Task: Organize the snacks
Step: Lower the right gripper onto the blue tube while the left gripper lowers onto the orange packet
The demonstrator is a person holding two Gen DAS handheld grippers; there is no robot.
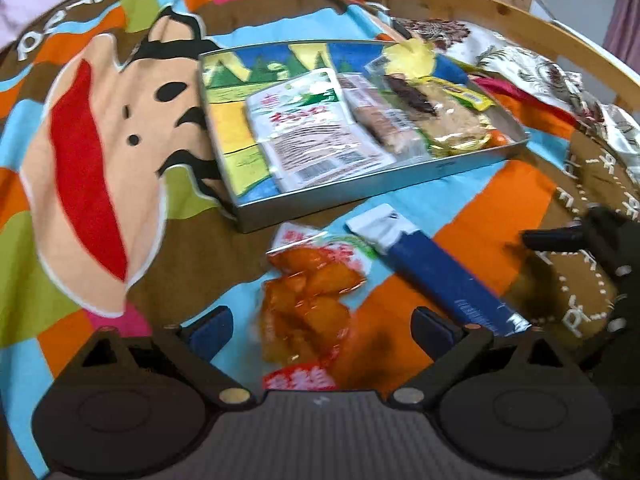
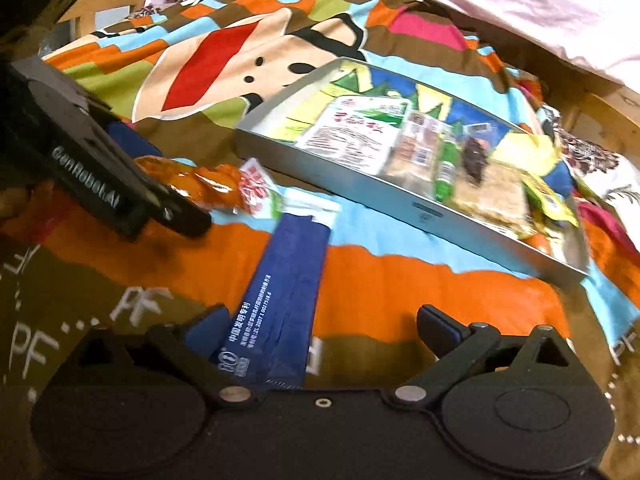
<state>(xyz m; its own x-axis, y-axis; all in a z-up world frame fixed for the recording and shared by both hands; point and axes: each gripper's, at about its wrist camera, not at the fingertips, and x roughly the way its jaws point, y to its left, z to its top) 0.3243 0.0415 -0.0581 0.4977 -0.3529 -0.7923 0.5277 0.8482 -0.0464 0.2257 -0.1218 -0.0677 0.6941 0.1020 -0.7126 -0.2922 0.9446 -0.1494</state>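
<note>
Blue snack stick (image 2: 288, 280), long axis toward metal tray (image 2: 360, 196)

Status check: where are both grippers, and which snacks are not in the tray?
Left gripper open around orange snack pack. Right gripper open over blue sachet. Both packs lie outside the metal tray. Nothing blocking.

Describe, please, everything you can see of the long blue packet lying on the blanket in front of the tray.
The blue packet is a long, flat sachet, glossy like foil or plastic film, deep blue with a white crimped end toward the metal tray and small white print near the other end. It lies flat on the colourful blanket, outside the tray and beside the orange snack pack. The right gripper has its jaws open around the packet's near end, not closed on it.
</note>
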